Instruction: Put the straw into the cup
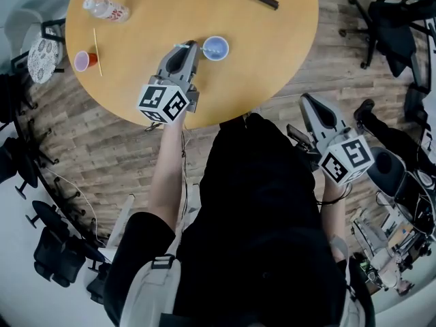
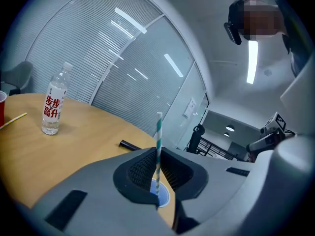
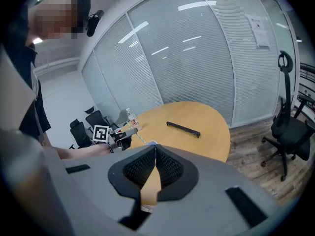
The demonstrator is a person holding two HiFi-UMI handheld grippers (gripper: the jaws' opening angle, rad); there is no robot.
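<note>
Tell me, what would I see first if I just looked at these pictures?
Probably the striped straw pinched in the left gripper, right by the little blue cup near the middle of the round wooden table. Next, the right gripper, shut on nothing and held off the table's near edge, beside the person.

Left gripper (image 1: 189, 46) — your left arm (image 1: 167, 165) is stretched forward and nearly straight, with the marker cube (image 1: 163, 103) facing up. Its jaws are pressed together on a striped straw (image 2: 158, 132), which stands upright between them.

Right gripper (image 1: 308, 101) — you hold it low at your right side, well apart from the left, with the forearm (image 1: 334, 210) close to your body. Its jaws meet tip to tip with nothing between them.
</note>
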